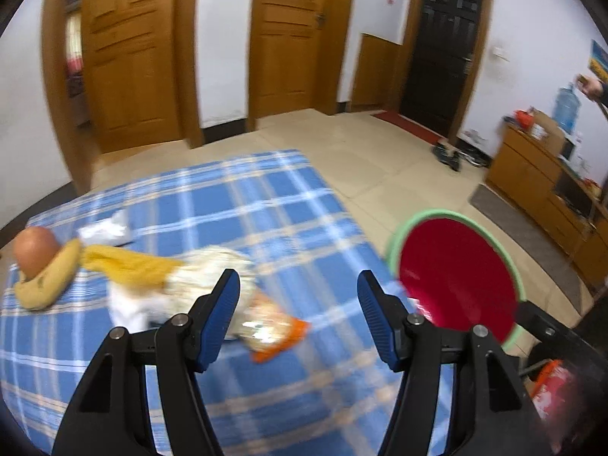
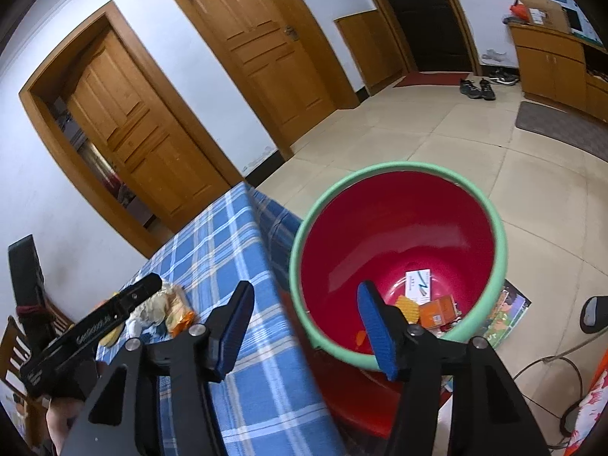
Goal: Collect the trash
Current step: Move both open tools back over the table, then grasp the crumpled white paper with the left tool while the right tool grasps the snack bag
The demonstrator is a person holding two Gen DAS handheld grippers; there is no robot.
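White walls [image 2: 159, 11], two wooden doors [image 1: 300, 38], a dark door [image 1: 437, 57], beige tiled floor [image 2: 437, 140], low wooden cabinet [image 1: 532, 174].

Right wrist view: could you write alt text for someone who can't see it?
An open, empty hand-held gripper hovers over a red bucket holding small cartons and wrappers, beside a table with a blue plaid cloth. Wooden doors stand behind.

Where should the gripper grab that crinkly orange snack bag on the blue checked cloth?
I'd pinch the orange snack bag at its free orange corner, the end sticking out toward the red bucket. It lies flat there with bare cloth around it, while its other end is tucked against the pale rubbish pile. The open left gripper could come down from above, straddling that corner.
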